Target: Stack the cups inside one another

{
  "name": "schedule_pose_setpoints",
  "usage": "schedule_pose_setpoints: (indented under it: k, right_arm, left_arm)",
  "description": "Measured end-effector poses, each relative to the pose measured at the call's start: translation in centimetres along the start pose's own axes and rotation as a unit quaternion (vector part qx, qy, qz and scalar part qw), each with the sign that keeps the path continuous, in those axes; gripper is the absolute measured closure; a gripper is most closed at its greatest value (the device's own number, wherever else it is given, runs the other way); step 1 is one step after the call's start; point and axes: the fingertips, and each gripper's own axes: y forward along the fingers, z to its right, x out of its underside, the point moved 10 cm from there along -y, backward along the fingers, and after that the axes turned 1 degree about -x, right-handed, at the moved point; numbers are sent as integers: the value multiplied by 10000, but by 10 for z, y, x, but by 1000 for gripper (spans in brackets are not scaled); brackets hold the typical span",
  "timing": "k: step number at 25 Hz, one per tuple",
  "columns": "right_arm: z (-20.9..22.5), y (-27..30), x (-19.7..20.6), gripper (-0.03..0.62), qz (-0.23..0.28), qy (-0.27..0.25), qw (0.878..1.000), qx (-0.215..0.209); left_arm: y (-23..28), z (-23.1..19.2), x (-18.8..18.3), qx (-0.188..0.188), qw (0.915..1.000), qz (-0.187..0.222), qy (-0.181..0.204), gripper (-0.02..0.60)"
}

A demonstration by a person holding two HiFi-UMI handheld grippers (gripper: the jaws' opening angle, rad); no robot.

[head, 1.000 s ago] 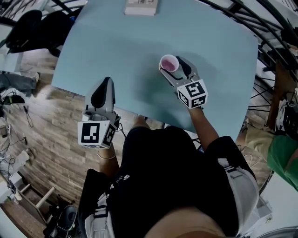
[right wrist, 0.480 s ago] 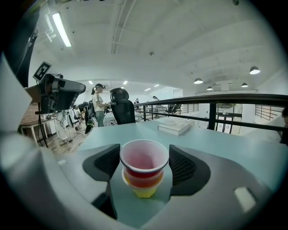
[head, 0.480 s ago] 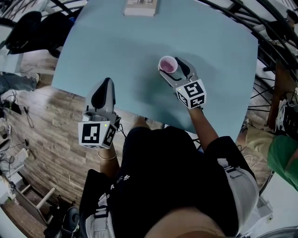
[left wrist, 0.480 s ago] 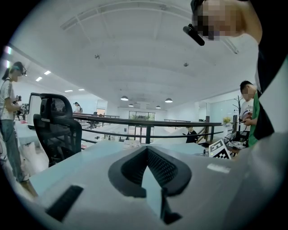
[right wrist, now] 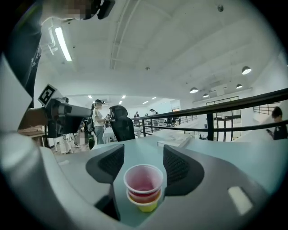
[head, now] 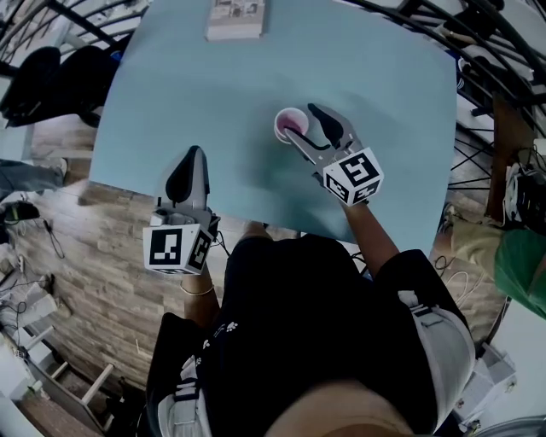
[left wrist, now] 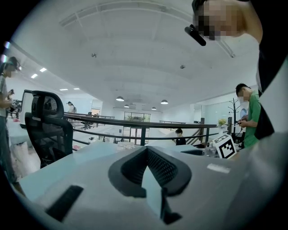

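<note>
A nested stack of cups (right wrist: 143,186), pink on top, then red, then yellow, stands upright on the light blue table (head: 213,85). In the head view the cup stack (head: 287,125) shows as a pink rim near the table's middle. My right gripper (head: 300,126) hovers just above and around it, open. Its jaws have just been closing a little, with the stack low between them and the pads (right wrist: 177,168) clear of it. My left gripper (head: 189,160) hangs by the table's near left edge, shut and holding nothing.
A flat white box (head: 235,21) lies at the table's far edge. A black office chair (right wrist: 121,126) and a dark railing (right wrist: 216,119) stand beyond the table. Wooden floor (head: 77,247) lies to the left, with people in the background.
My right gripper has risen above the cup stack, which stays on the table. The left gripper has kept still.
</note>
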Motion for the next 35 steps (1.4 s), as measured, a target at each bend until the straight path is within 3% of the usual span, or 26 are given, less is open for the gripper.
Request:
schedule_pose_setpoints:
  k: [10,21,35]
  right_arm:
    - [5,-47,-34,574,919,22,9945,501]
    - [8,-85,-41,583,943,91,9909,953]
    - [1,-88,-41,583,961,138,9920,811]
  left_arm:
    - [39,18,-5,683,9977,36,34,598]
    - [66,39,-9,1280,9917,-3,154,598]
    - [57,39,-7,1225,9923,-35,157,598]
